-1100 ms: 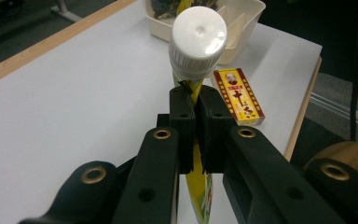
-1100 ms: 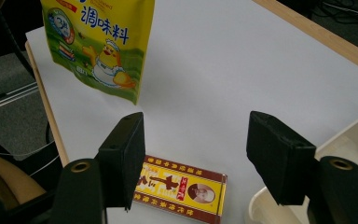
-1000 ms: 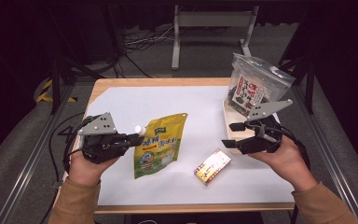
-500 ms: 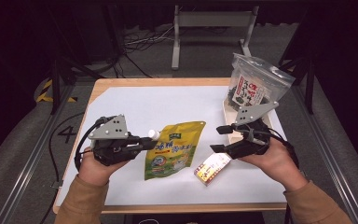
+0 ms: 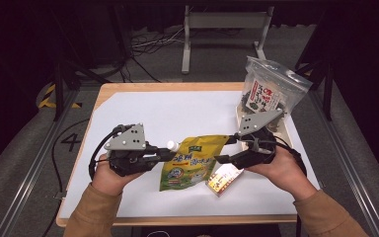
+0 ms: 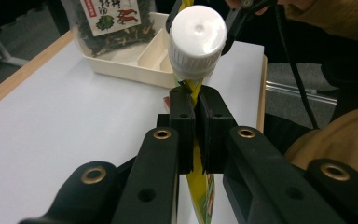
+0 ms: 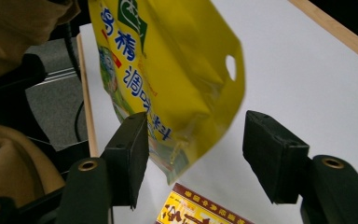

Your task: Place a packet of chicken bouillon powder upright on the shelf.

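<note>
At the centre of the high view, the left gripper (image 5: pixel 170 154) has its jaws clenched on the yellow spouted pouch (image 5: pixel 193 160) just below its white cap (image 6: pixel 197 38), while the right gripper (image 5: pixel 225 149), jaws just narrowing but still released, straddles the pouch's far corner above the small snack packet (image 5: pixel 223 178) on the bench (image 5: pixel 143 116).

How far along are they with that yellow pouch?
Done: the left gripper is clamped on the yellow spouted pouch just below its white cap, holding it off the table. In hand: the right gripper has just been closing around the pouch's far corner, pads not yet pressing. Left: gripping that corner.
</note>
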Available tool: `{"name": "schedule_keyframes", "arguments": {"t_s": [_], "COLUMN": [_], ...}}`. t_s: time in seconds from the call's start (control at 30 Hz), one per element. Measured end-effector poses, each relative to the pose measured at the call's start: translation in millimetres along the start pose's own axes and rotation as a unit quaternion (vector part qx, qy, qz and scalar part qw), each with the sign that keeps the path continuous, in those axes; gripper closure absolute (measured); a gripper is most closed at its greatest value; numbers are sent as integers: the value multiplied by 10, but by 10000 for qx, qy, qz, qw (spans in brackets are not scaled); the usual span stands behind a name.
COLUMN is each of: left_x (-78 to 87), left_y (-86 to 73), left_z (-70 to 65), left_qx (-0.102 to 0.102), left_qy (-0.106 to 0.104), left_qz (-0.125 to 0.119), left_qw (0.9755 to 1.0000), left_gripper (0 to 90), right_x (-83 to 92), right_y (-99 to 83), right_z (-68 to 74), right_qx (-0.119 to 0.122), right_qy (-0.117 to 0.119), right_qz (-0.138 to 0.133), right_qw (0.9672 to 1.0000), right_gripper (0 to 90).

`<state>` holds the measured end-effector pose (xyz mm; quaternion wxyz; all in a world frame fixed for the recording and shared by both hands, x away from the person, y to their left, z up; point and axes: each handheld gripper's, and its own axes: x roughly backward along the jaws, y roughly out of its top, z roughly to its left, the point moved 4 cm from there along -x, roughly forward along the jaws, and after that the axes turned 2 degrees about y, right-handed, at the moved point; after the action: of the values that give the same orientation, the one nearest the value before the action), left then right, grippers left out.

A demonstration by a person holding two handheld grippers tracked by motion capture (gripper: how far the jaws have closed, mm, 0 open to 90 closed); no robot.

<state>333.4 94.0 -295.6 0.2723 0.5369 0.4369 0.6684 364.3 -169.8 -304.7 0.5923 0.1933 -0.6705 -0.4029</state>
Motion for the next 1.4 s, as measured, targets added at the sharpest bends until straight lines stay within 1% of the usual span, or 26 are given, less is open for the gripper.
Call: {"name": "schedule_keyframes", "arguments": {"t_s": [0.07,0.13,0.17,0.23,0.27,0.33,0.4,0.5,0.6,0.7,0.77,0.8,0.87,0.9,0.93,0.97,1.03,1.2,1.27,1.3,1.33,1.37,1.4], "left_x": [-6,-6,-9,-10,-7,2,8,17,23,29,28,28,26,19,19,15,3,-15,-16,-17,-13,-5,-5], "left_y": [4,2,0,-7,-10,-18,-23,-33,-41,-44,-57,-57,-69,-81,-81,-87,-95,-112,-119,-122,-125,-128,-128], "left_z": [-8,-5,-2,1,6,13,19,38,56,68,87,87,105,125,125,129,139,167,189,188,201,215,215], "left_qx": [-6,-5,-9,-2,-4,-5,20,90,144,175,253,253,314,360,360,403,395,491,500,583,591,553,553], "left_qy": [-53,-65,-85,-72,-70,-79,-79,-80,-41,-12,25,25,7,66,66,59,106,148,210,189,215,245,245], "left_qz": [-58,-77,-87,-88,-97,-119,-137,-173,-206,-244,-310,-310,-344,-381,-381,-380,-380,-416,-458,-481,-492,-500,-500], "left_qw": [10000,9999,9999,9999,9999,9999,9999,9998,9997,9995,9992,9992,9989,9986,9986,9984,9984,9978,9975,9970,9968,9969,9969], "left_gripper": [861,861,861,860,860,859,859,857,852,842,834,829,825,808,799,799,785,757,738,729,722,695,678], "right_x": [-18,-43,-50,-54,-52,-39,-19,-1,6,22,40,40,67,93,93,105,136,183,203,213,224,240,240], "right_y": [7,17,20,25,27,25,27,37,51,63,72,72,84,97,97,102,110,126,134,138,142,145,145], "right_z": [10,33,46,70,74,72,77,108,130,139,147,147,157,172,172,177,180,199,205,211,216,216,216], "right_qx": [66,144,181,217,223,160,53,73,-46,-100,-190,-190,-271,-318,-318,-338,-342,-333,-325,-314,-320,-295,-295], "right_qy": [69,207,266,370,362,361,459,485,484,447,462,462,465,447,447,456,409,344,328,319,307,250,250], "right_qz": [6,27,42,73,79,99,54,52,61,3,-29,-29,-68,-116,-116,-153,-180,-244,-277,-305,-315,-318,-318], "right_qw": [10000,9997,9995,9991,9991,9992,9989,9988,9988,9989,9987,9987,9985,9984,9984,9983,9984,9986,9985,9985,9985,9987,9987], "right_gripper": [435,493,524,614,655,737,813,855,873,879,884,884,887,889,889,889,892,896,896,896,896,897,897]}}
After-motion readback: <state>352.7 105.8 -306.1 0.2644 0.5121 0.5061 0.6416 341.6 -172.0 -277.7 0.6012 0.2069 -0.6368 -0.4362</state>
